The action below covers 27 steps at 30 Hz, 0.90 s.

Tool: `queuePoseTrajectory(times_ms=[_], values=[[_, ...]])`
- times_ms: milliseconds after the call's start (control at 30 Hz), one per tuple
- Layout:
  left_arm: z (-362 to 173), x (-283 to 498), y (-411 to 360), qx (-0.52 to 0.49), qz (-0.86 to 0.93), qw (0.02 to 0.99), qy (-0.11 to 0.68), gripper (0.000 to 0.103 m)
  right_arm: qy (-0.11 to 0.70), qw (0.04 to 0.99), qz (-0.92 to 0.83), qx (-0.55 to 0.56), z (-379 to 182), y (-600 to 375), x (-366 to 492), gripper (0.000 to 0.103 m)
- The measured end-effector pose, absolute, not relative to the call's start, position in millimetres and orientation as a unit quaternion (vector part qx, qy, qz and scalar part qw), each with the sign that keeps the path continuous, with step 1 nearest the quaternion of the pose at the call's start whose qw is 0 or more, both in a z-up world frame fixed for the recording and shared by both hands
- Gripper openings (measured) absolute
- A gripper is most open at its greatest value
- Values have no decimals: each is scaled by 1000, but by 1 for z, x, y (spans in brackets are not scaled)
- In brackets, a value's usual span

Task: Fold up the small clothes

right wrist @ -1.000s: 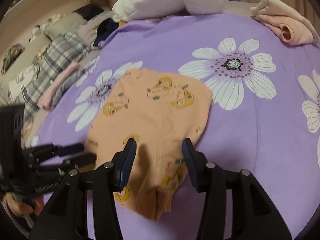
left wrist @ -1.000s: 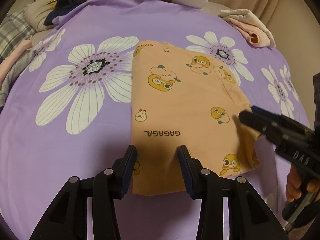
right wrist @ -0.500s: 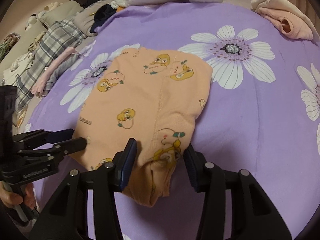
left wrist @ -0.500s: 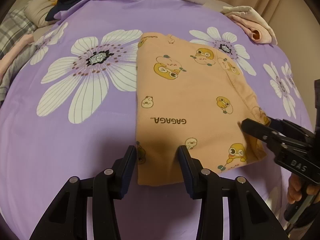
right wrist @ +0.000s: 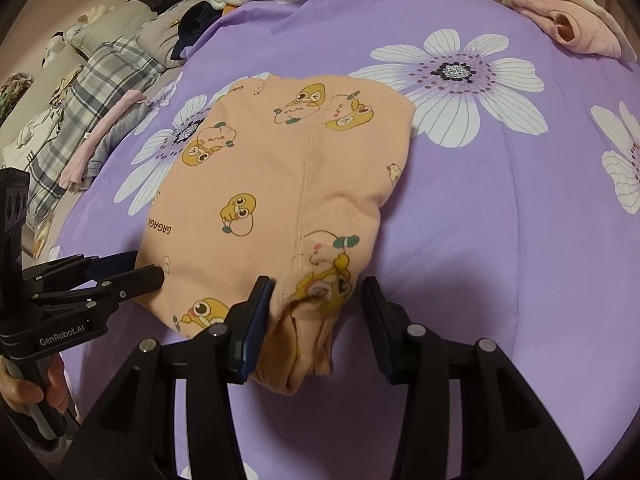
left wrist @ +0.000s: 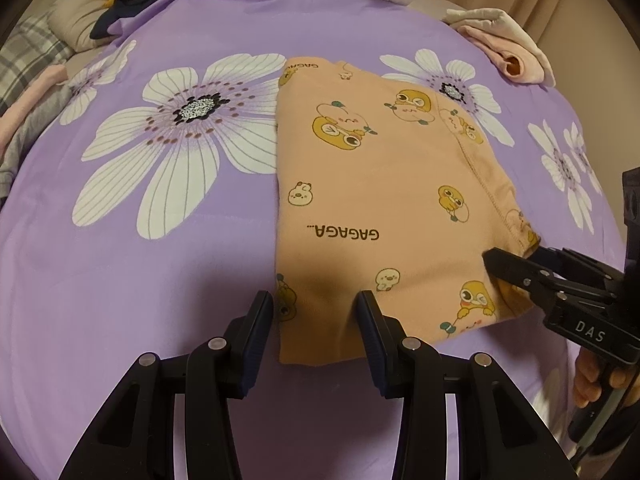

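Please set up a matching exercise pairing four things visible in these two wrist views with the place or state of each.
Things
1. orange garment
2. pink clothes
3. left gripper
4. plaid fabric

Places or states
A. bundled at the far right edge of the purple sheet
B. open, fingers either side of the garment's near left corner
C. beyond the sheet's left edge
D. lying flat mid-sheet, printed GAGAGA

Pairs: 1-D, 2-A, 3-B, 4-C
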<state>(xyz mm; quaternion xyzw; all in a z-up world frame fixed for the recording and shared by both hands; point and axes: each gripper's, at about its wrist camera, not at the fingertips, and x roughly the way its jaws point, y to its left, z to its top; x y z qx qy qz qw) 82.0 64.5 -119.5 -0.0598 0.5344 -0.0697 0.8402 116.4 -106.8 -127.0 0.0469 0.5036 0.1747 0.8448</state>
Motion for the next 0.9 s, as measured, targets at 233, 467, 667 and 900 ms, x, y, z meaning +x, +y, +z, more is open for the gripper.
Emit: queuePoseTrajectory(times_ms=[233, 467, 667, 900], values=[[-119, 82, 65, -61, -69, 840, 535, 41, 492, 852, 172, 47, -115, -114, 113, 46], [-120, 82, 66, -61, -69, 838, 537, 41, 456, 871, 170, 72, -98, -118, 120, 46], [-105, 91, 73, -73, -68, 848, 520, 41, 458, 869, 179, 59, -108, -104, 118, 39], [-87, 134, 71, -79, -75, 867, 485, 41, 484, 855, 176, 55, -129, -105, 115, 32]])
